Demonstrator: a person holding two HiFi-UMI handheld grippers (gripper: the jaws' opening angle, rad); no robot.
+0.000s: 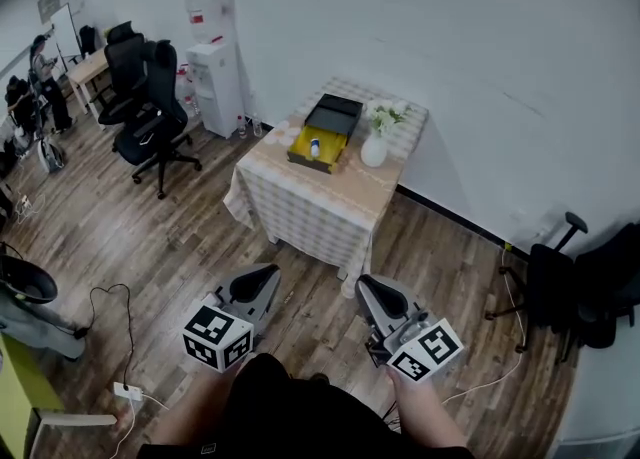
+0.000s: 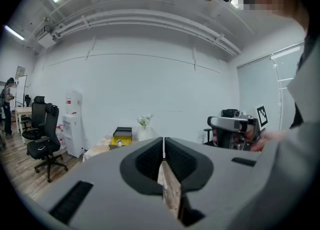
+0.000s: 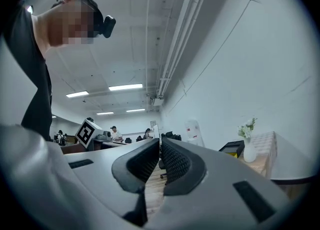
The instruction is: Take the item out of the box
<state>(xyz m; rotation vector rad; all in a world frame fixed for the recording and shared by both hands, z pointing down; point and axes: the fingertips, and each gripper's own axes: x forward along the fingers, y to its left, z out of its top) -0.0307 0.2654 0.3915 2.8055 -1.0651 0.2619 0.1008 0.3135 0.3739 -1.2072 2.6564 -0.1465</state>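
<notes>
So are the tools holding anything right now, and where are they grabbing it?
Nothing is held. The left tool and the right tool are both shut with nothing between them, and the box sits on the table across the room.

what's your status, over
Both shut and empty: left tongs, right tongs, well short of the table. Yellow box open on it, small white item inside, untouched. White vase beside box.
</notes>
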